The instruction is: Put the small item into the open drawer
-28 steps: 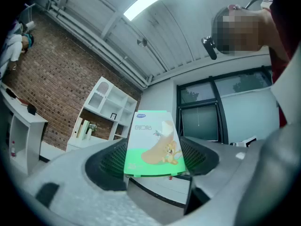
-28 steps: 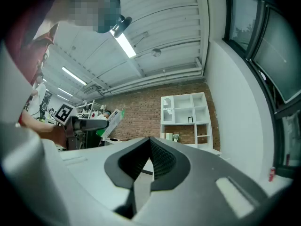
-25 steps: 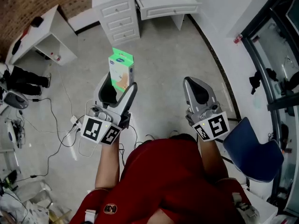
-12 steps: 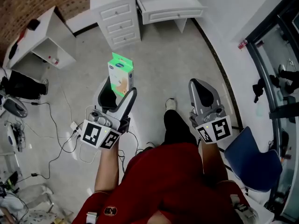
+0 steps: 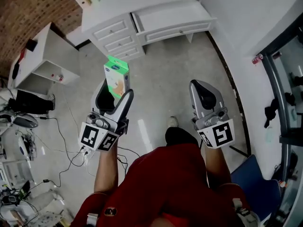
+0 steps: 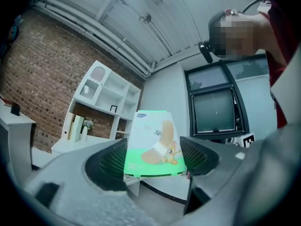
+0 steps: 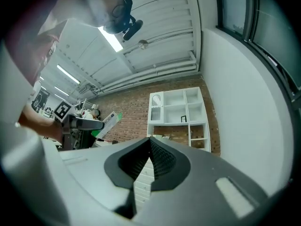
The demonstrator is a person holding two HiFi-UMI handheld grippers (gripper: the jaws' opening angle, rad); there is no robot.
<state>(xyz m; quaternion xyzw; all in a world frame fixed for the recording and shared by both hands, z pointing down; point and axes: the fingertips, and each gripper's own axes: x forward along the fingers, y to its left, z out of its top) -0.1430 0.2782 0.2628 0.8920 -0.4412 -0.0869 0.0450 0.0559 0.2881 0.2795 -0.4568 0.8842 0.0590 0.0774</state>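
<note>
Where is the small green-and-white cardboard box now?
Head view, left half: the box is held by the left gripper, short of the white open drawer.

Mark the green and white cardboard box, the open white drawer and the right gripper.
green and white cardboard box (image 5: 116,76): head view, front face.
open white drawer (image 5: 166,18): head view, bare inside.
right gripper (image 5: 202,85): head view, shut jaw tips.

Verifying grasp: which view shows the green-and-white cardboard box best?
Left gripper view: the green-and-white cardboard box fills the centre, clamped in the jaws of the left gripper, print visible. Head view shows it small, from above. Right gripper view catches only a sliver.
</note>
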